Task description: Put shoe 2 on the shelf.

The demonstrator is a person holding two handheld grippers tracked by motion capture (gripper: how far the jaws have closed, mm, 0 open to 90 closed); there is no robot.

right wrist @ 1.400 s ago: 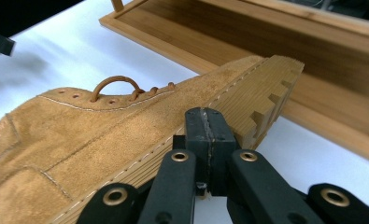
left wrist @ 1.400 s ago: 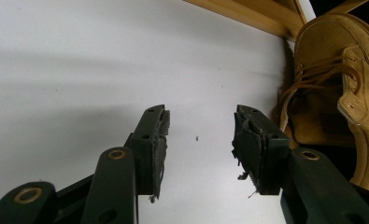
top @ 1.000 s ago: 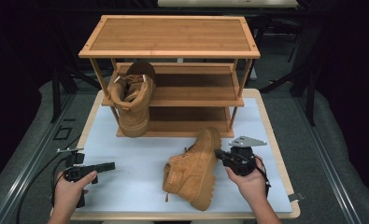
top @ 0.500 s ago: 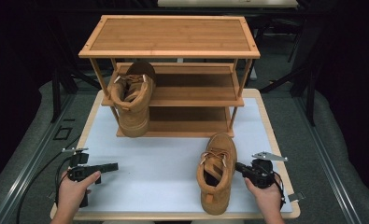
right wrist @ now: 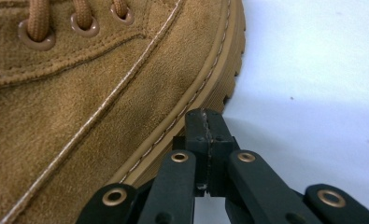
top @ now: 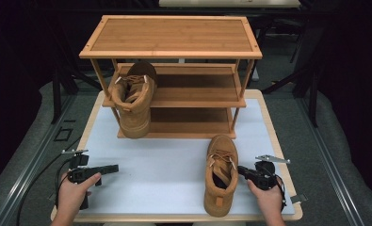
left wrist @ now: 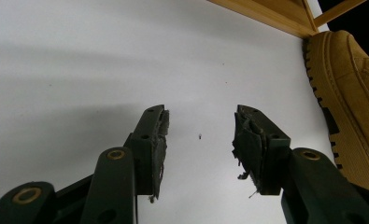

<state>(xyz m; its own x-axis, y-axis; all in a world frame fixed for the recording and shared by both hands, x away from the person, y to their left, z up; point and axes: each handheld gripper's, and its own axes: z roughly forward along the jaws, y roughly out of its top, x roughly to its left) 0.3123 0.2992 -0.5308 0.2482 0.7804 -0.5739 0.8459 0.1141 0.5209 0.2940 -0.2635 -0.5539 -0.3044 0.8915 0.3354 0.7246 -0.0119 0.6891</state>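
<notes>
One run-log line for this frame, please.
left gripper: open, empty | right gripper: shut, beside tan suede boot upright on white mat | second boot: wooden rack

— What stands past the left hand-held gripper (top: 109,168)?
— A three-tier bamboo shoe rack (top: 170,35), across the white-topped bench (top: 165,160), well beyond it and the right hand-held gripper (top: 240,169).
— Anything on it?
— A tan suede lace-up boot (top: 133,101) at its left front, straight ahead of the left hand-held gripper, opening up. Which shelf carries it, I can't tell.
</notes>
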